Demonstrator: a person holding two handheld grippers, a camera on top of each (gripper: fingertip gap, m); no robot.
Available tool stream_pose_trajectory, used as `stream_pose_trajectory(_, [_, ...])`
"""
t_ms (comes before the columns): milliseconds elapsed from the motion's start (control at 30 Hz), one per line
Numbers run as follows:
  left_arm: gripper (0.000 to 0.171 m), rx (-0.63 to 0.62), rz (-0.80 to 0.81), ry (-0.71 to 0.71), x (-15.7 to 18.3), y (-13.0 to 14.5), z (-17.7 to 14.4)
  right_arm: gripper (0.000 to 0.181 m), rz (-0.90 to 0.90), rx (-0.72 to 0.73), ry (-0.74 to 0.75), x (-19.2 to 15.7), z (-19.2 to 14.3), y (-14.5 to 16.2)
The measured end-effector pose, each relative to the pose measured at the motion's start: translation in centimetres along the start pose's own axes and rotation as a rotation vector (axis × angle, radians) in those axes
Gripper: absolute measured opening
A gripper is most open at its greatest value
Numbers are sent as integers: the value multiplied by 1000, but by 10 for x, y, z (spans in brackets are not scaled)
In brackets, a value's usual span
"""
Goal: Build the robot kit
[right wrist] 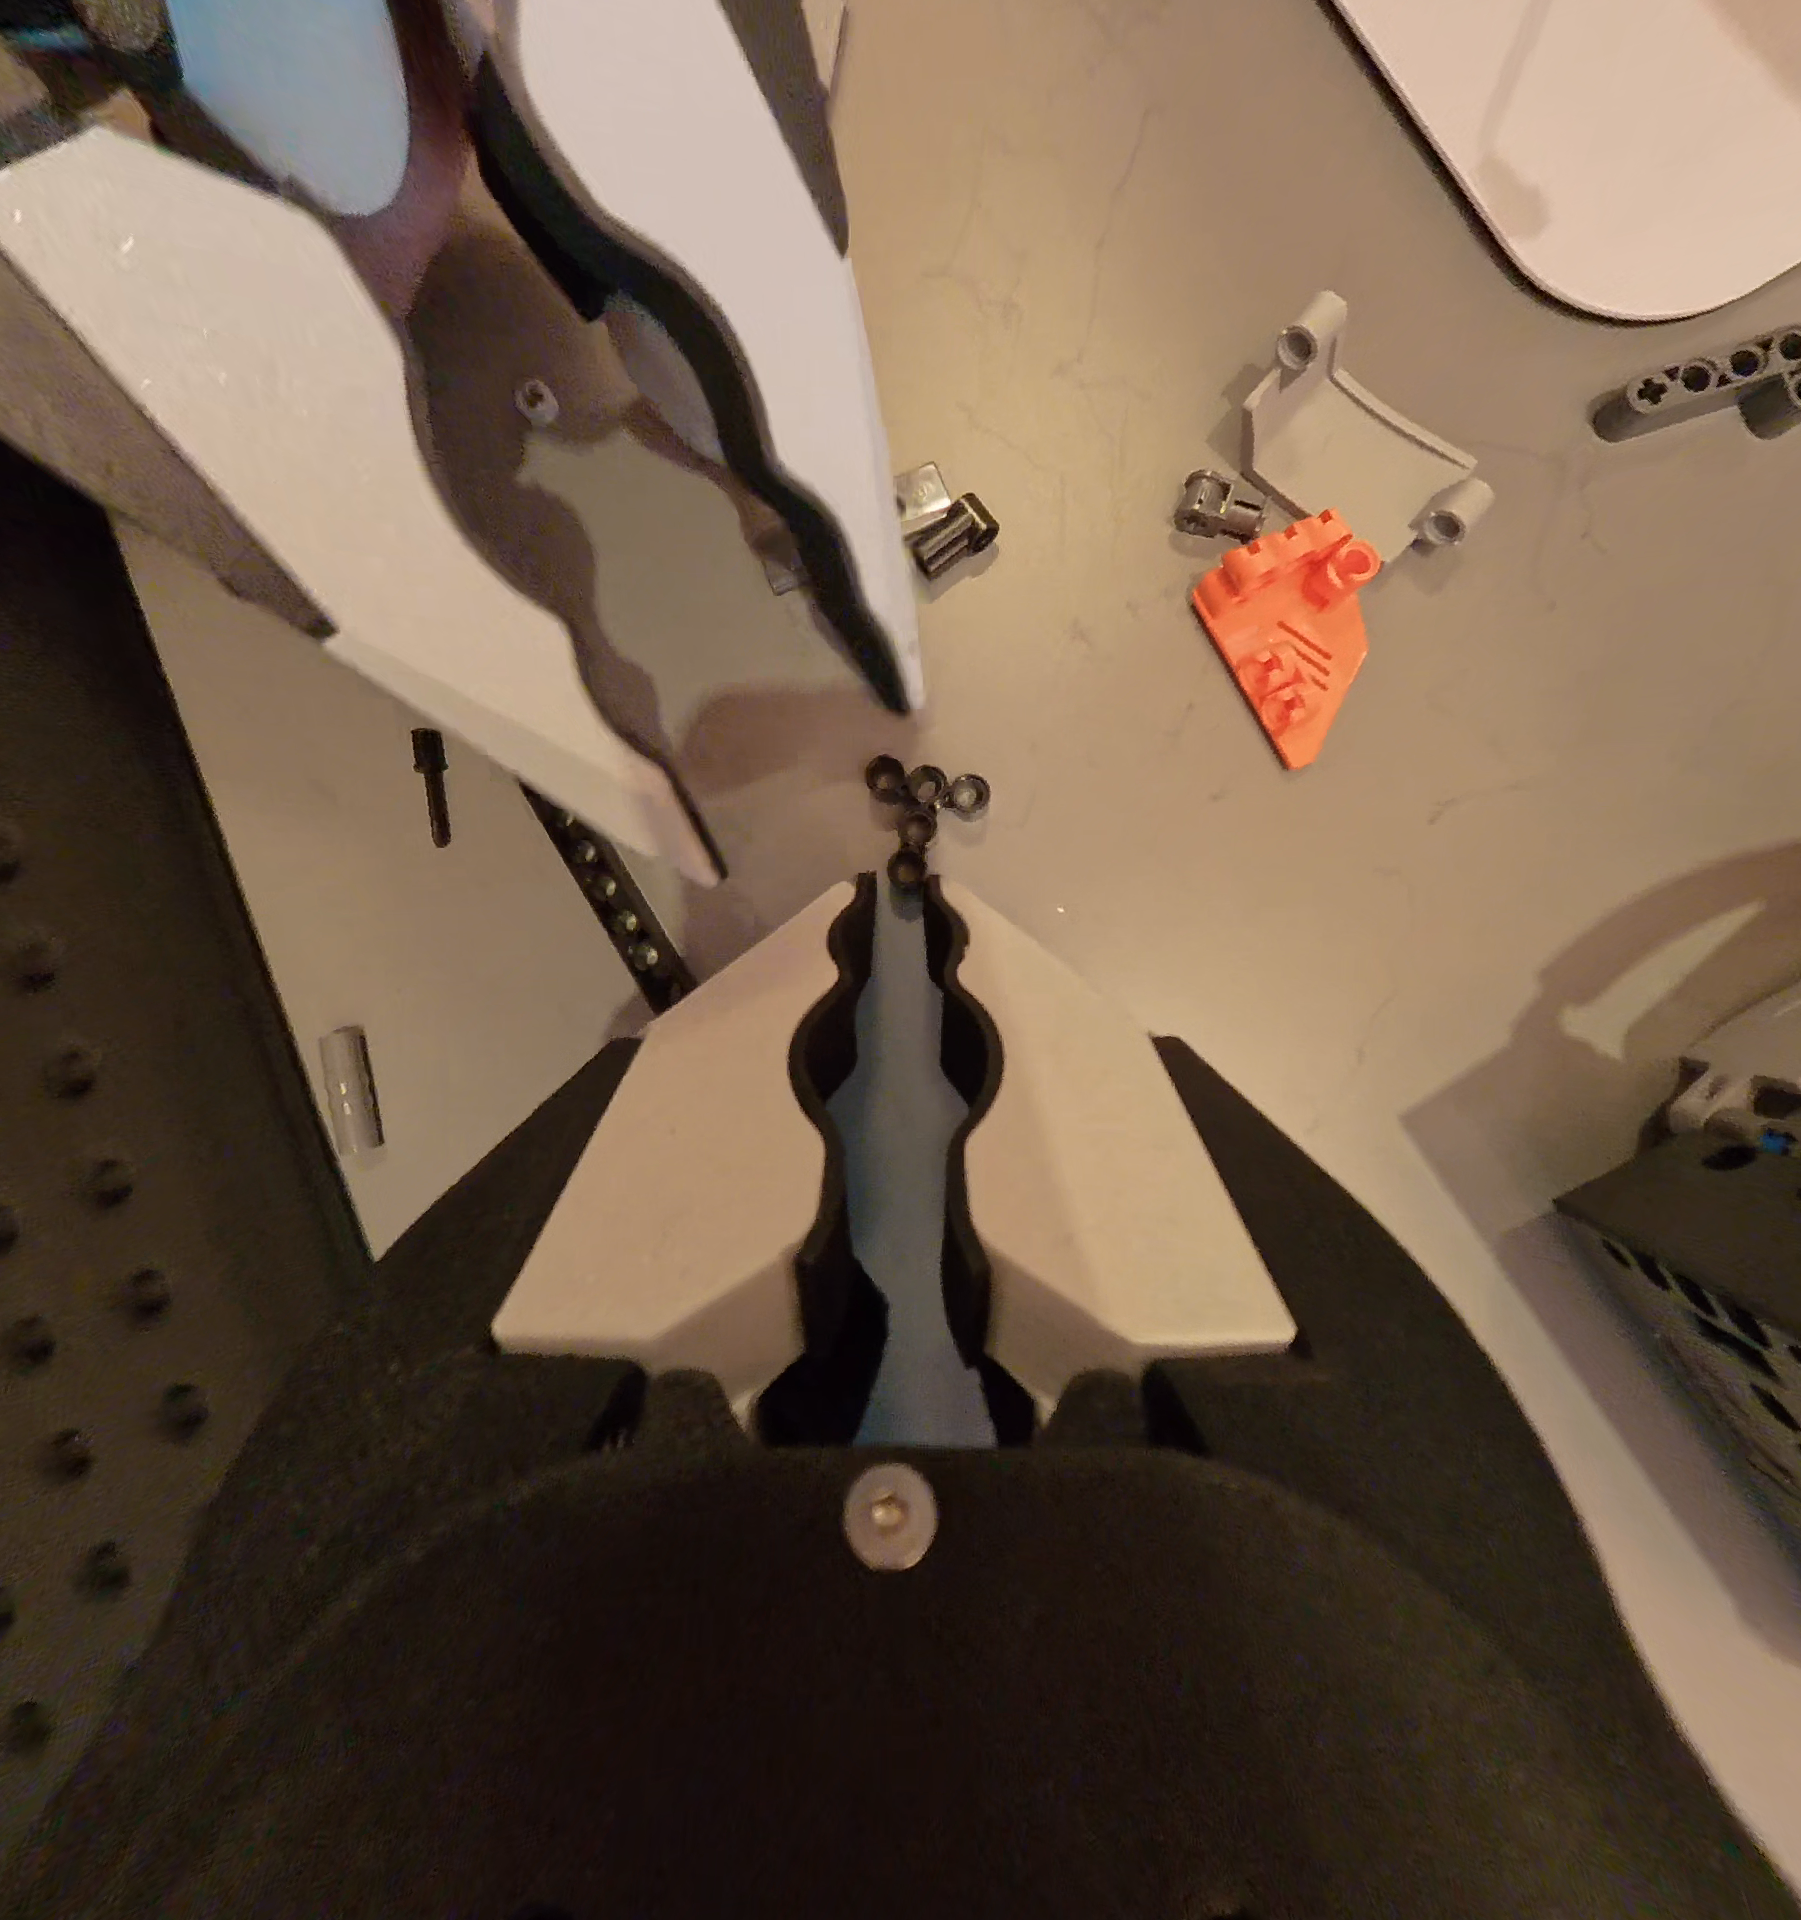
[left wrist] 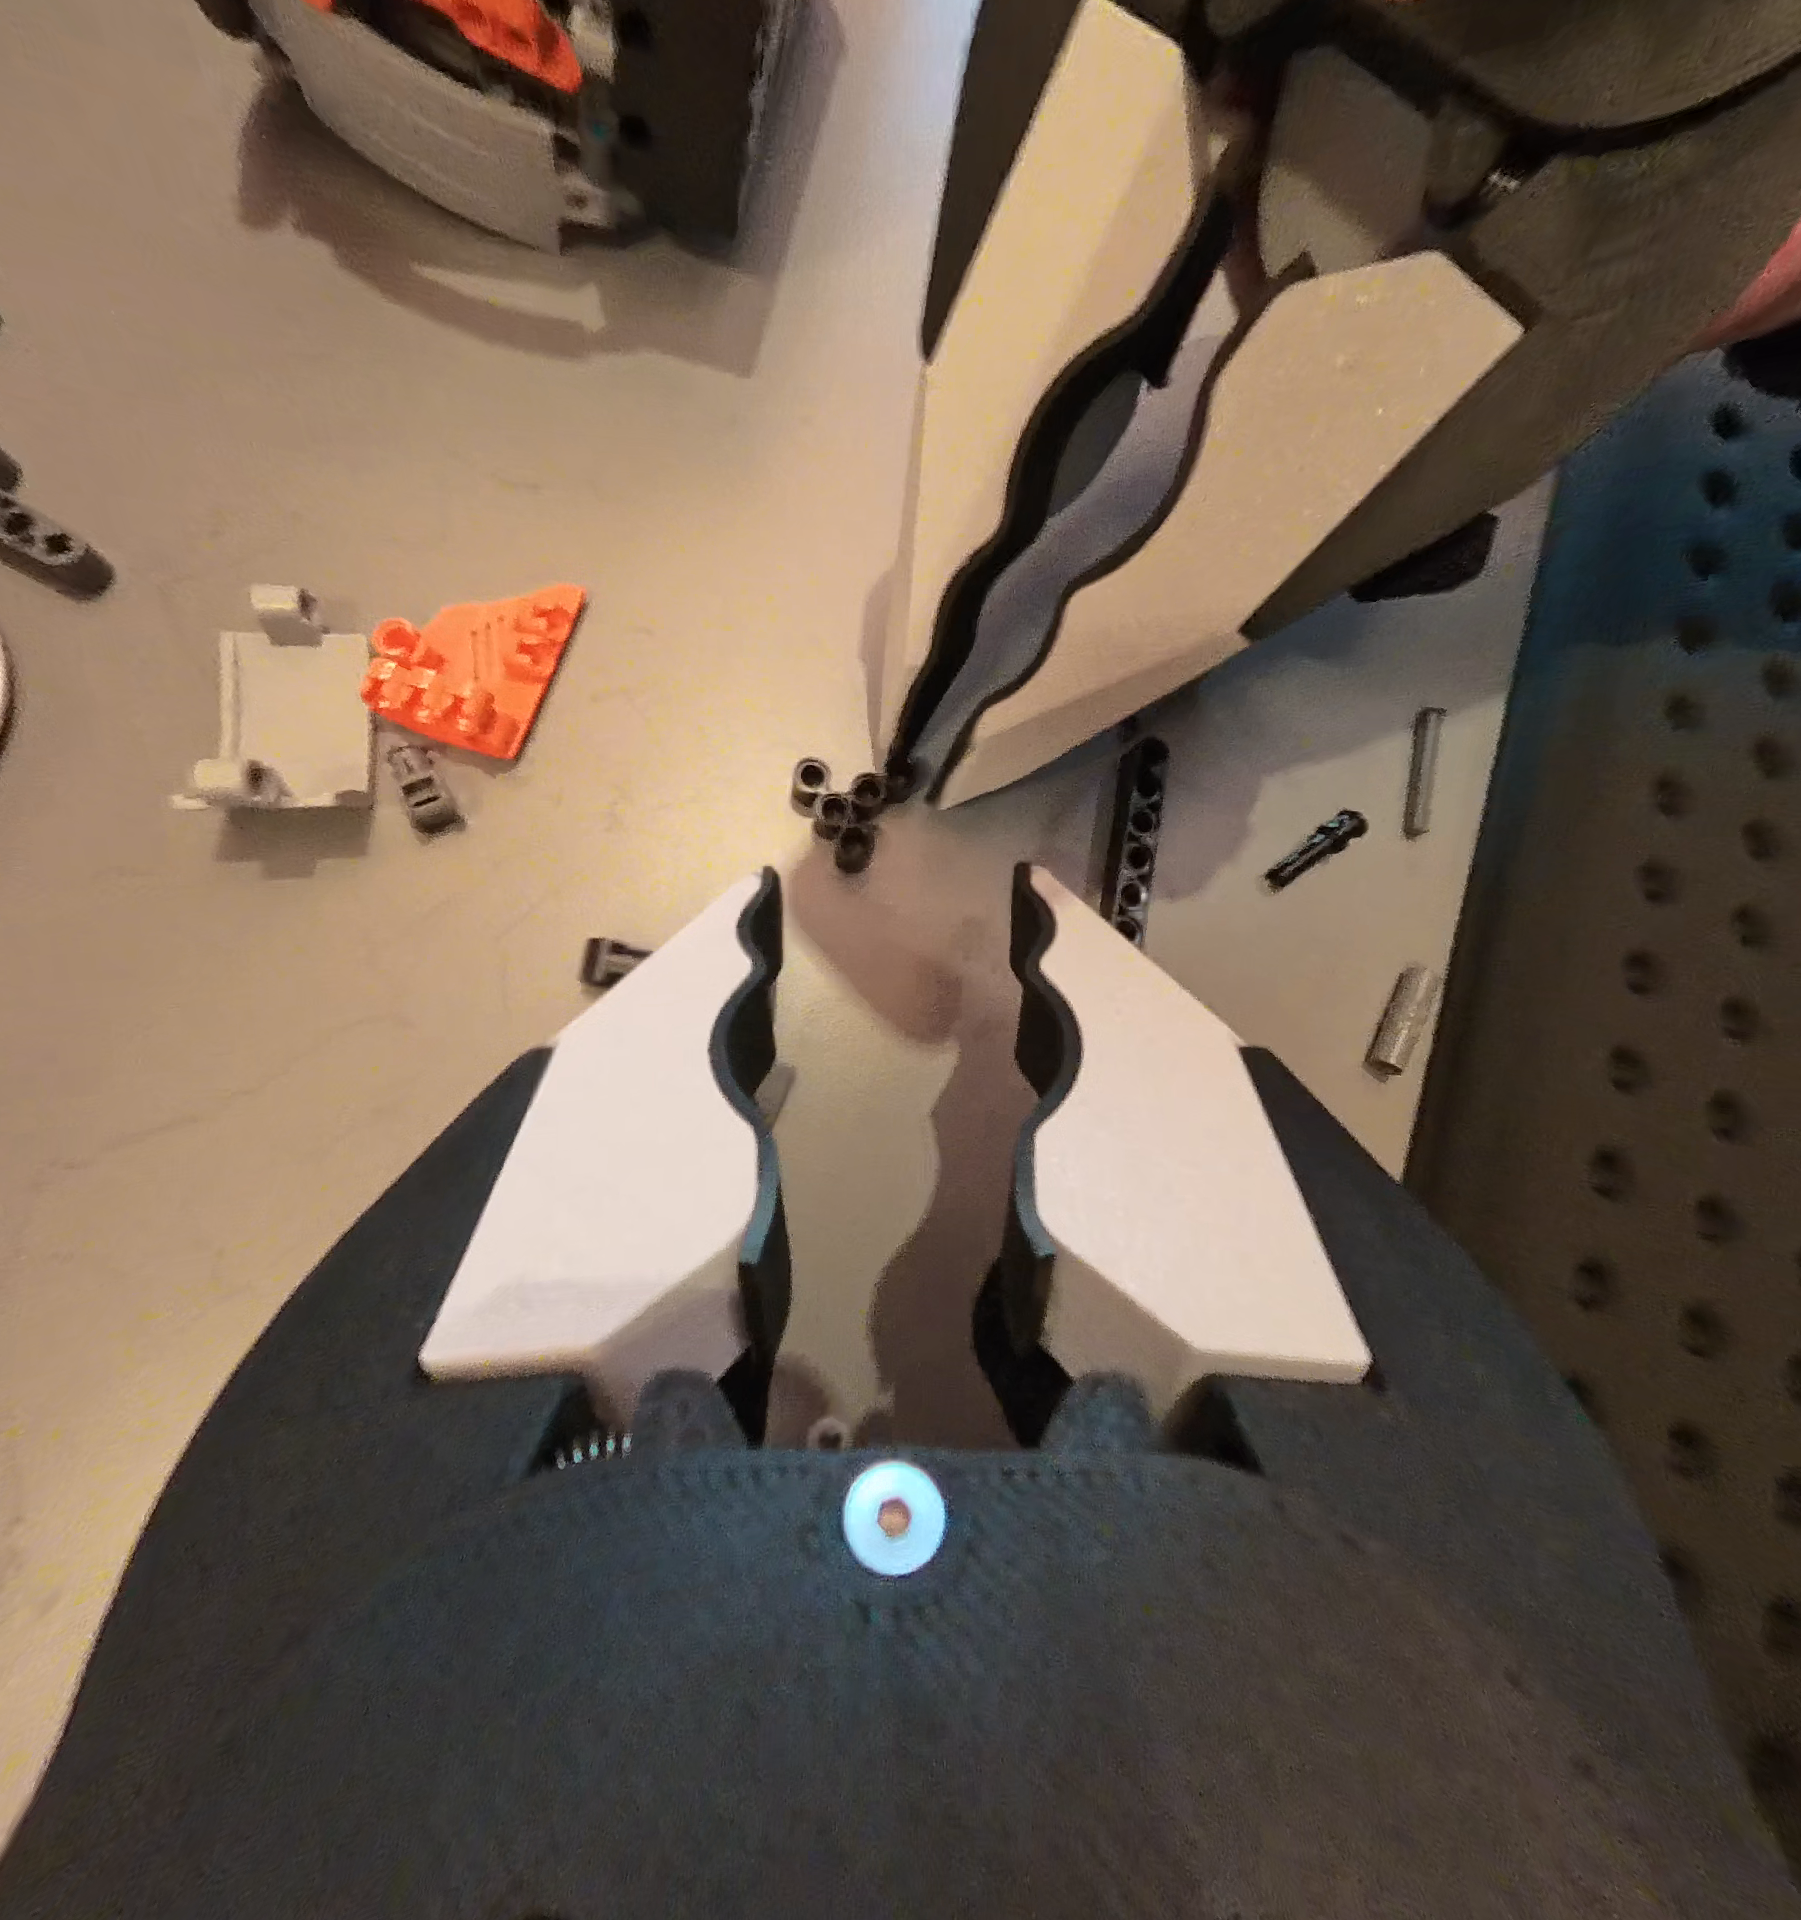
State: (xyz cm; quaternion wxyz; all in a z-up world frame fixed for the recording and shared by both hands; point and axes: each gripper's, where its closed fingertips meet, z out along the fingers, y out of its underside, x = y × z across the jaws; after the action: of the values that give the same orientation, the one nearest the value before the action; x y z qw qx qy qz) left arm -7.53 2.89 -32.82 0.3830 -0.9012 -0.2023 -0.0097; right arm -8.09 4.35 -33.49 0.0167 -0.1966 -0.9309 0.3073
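Observation:
A small black connector made of several joined rings (left wrist: 842, 810) lies on the beige tabletop between the two grippers; it also shows in the right wrist view (right wrist: 925, 802). My right gripper (right wrist: 901, 883) is closed to a narrow gap, with the connector's near ring pinched between its tips. In the left wrist view the right gripper (left wrist: 911, 777) reaches in from the upper right. My left gripper (left wrist: 896, 883) is open and empty, its tips just short of the connector. In the right wrist view the left gripper (right wrist: 808, 790) shows at the upper left.
An orange wedge plate (left wrist: 480, 665), a grey curved panel (left wrist: 293, 717) and a dark perforated beam (left wrist: 13, 509) lie to the left. A long black beam (left wrist: 1135, 831), a black pin (left wrist: 1317, 847) and grey sleeves (left wrist: 1400, 1018) lie beside a studded mat (left wrist: 1706, 935). A part-built model (left wrist: 522, 104) stands behind. Left and right tips are no more than a few centimetres apart. About 7 cm separates my left fingertips from the black pin (left wrist: 1317, 847).

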Motion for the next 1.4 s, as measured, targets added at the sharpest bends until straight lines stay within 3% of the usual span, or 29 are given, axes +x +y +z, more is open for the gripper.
stream_pose_trajectory(367, [38, -13, 33, 95, 28, 3, 8, 4, -5, -8, 2, 7, -4, 5])
stream_pose_trajectory(533, [38, 52, -24, 60, 19, -6, -6, 4, -44, -15, -24, 3, -4, 7])
stream_pose_trajectory(633, [43, 27, -45, 43, 11, -1, -5, 4, -79, -22, -57, -2, -4, 7])
stream_pose_trajectory(1100, [40, -6, -22, 130, 37, 5, 6, 4, -208, -52, -175, -8, -7, 13])
stream_pose_trajectory(1400, [37, 28, -32, 129, 37, 2, -13, 5, -302, -87, -245, -10, -11, 19])
